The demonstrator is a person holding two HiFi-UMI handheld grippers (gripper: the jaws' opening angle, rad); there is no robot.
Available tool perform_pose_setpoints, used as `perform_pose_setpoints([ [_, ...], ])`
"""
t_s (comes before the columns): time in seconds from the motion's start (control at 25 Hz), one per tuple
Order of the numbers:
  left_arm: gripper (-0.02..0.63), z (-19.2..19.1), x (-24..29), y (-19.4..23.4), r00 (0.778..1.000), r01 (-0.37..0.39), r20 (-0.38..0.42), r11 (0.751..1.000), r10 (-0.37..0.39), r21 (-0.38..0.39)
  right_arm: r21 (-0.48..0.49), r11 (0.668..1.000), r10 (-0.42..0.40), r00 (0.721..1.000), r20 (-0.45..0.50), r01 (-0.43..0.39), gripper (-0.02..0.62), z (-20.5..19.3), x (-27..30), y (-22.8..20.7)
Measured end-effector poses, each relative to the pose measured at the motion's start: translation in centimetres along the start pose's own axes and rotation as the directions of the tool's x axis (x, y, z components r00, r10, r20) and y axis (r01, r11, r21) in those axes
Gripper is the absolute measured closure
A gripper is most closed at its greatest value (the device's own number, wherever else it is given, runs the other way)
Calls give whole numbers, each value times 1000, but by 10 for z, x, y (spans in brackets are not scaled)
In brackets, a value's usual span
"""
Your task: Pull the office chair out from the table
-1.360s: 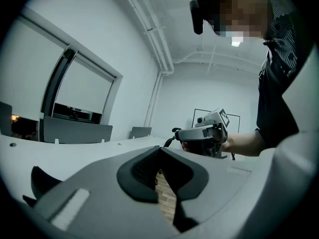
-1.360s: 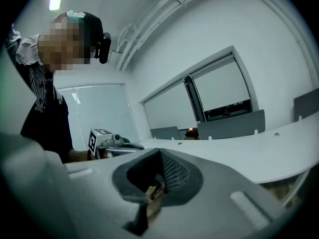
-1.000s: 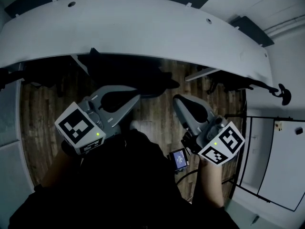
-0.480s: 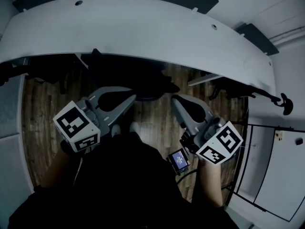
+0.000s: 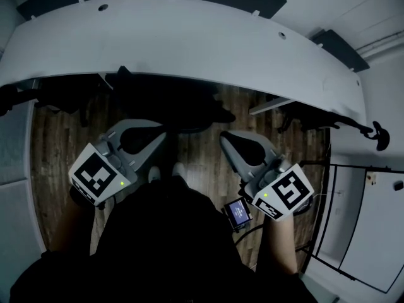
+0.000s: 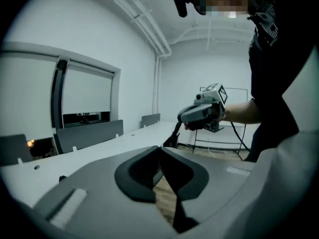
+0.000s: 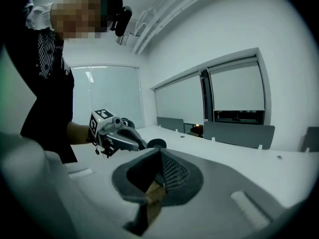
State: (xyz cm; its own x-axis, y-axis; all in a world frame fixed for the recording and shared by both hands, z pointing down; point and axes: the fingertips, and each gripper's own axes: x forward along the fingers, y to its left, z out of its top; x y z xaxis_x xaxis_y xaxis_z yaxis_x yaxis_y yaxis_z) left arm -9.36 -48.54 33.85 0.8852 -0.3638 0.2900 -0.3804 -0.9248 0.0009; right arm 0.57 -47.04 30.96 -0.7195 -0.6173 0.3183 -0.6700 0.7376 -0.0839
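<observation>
So the office chair (image 5: 189, 106) is tucked right in under the curved white bench (image 5: 189, 36). From the head view it's just a dark mass below the near edge, and it's hard to make out much of its shape in the shadow. Neither gripper is touching it.

The left gripper (image 5: 164, 134) hangs over the wooden floor (image 5: 57, 144), a bit short of the chair, with its tip pointing towards the bench. Its jaws are closed together with nothing between them; in the left gripper view you just see the two dark pads meeting in a line and a sliver of floor below. The right gripper (image 5: 223, 139) is in much the same pose on the other side. Its jaws are pressed together and empty too, which the right gripper view shows plainly. The two grippers sit near each other, side by side, each with its marker cube towards the person.

A small device with a lit screen (image 5: 238, 211) hangs by the person's right side. Grey divider panels (image 7: 238, 132) stand along the far side of the bench. The person's dark clothing fills the bottom of the head view.
</observation>
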Motion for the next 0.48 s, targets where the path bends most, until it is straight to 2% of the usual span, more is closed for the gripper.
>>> perform_pose_setpoints([
  [0.08,557,-10,3,-4,995,16,-98,988,0,156,-51,999,0,1000,-30,-2,594,-6,3,2],
  [0.12,519,-17,5,-7,987,30,-161,966,12,257,-78,997,4,999,-50,-8,594,-10,4,3],
  [0.2,469,-31,9,-18,961,93,-275,895,34,437,-133,991,19,995,-101,-32,592,-20,8,9],
  [0.24,449,-36,10,-23,949,129,-313,863,35,488,-165,985,26,991,-135,-49,592,-27,11,12],
  [0.28,424,-42,12,-26,941,154,-336,846,31,511,-203,977,29,984,-175,-64,581,-36,14,15],
  [0.36,375,-52,14,-25,935,168,-354,838,32,520,-279,956,14,968,-252,-87,553,-53,20,18],
  [0.48,306,-62,17,-16,924,157,-375,813,80,561,-361,925,-5,947,-321,-117,440,-69,26,23],
])
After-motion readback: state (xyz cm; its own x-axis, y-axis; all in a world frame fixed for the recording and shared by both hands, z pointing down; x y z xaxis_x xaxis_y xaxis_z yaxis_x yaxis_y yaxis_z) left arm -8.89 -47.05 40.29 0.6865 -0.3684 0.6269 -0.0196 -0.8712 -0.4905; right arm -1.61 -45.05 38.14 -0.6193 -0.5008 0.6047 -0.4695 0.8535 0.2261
